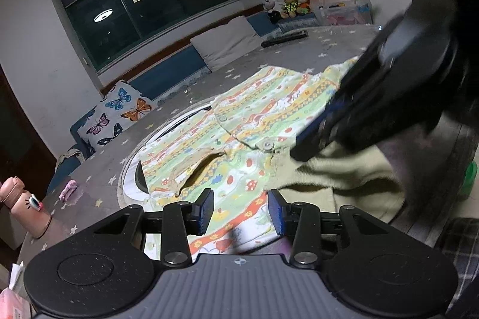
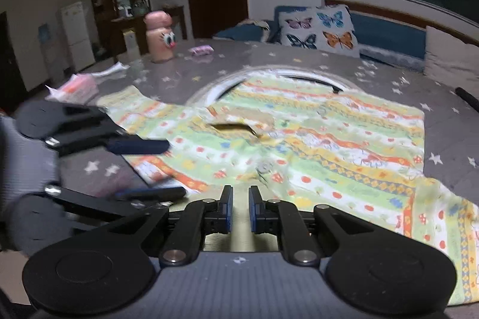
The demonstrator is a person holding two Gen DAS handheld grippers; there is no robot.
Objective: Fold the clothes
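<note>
Left wrist view shows the colourful patterned child's garment spread flat on the grey star-print table, over a round white inset. Folding looks barely begun: the cloth is laid out and both tools are closing on its near edge. The left gripper hovers with jaws wide apart over the orange-trimmed hem, gripping nothing. The right gripper has its jaws nearly closed, a narrow gap showing pale green fabric; whether it pinches that fabric I cannot tell. Next, each should probably pinch an edge and lift it across.
</note>
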